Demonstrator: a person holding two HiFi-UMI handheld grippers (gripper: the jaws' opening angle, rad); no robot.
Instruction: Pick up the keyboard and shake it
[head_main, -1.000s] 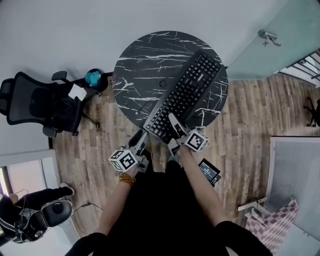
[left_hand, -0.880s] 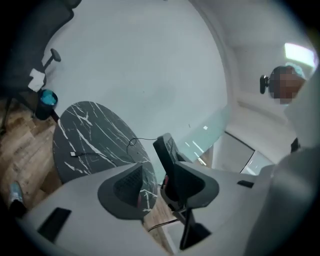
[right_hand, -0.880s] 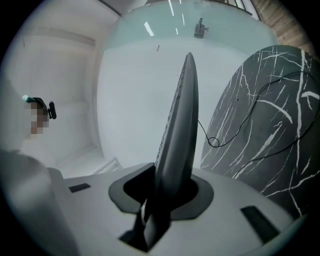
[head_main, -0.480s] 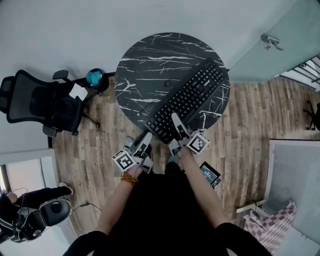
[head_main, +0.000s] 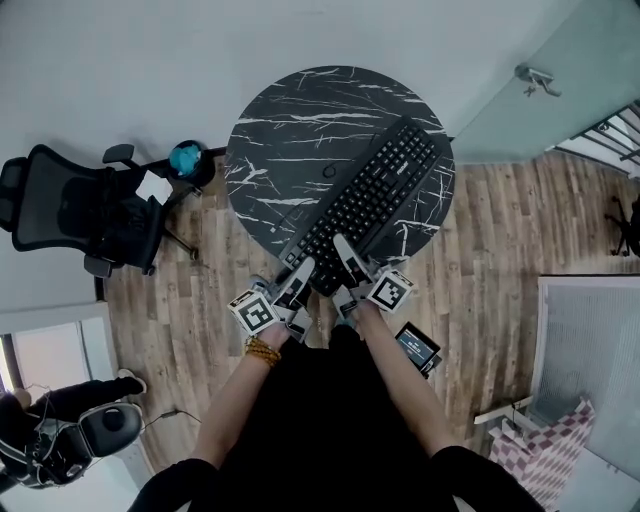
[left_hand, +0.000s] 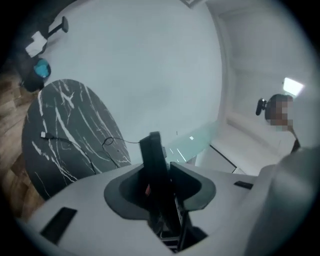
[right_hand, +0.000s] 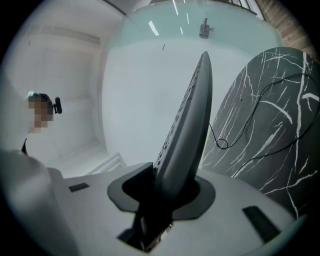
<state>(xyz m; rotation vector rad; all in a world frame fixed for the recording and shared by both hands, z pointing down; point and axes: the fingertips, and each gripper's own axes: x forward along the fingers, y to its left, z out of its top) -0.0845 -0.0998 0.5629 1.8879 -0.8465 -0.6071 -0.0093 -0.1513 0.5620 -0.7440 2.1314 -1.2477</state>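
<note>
A black keyboard (head_main: 375, 190) lies slantwise over the round black marble table (head_main: 290, 130), its near short end toward me. My right gripper (head_main: 345, 252) is shut on that end; in the right gripper view the keyboard (right_hand: 192, 110) stands edge-on between the jaws of that gripper (right_hand: 165, 192), apart from the table (right_hand: 270, 125). My left gripper (head_main: 298, 272) is at the near left corner. Its jaws have just been closing, and in the left gripper view the keyboard's edge (left_hand: 152, 155) fills the gap of that gripper (left_hand: 161, 187). A thin cable (right_hand: 222, 144) trails onto the table.
A black office chair (head_main: 80, 210) and a teal object (head_main: 185, 157) stand left of the table. A small dark device (head_main: 418, 345) lies on the wood floor by my right leg. A glass door (head_main: 540, 80) is at the back right, and a checkered cloth (head_main: 555, 440) at the lower right.
My left gripper has moved up and right from the table's edge to the keyboard's near corner. The right gripper has kept its hold; the keyboard has shifted slightly.
</note>
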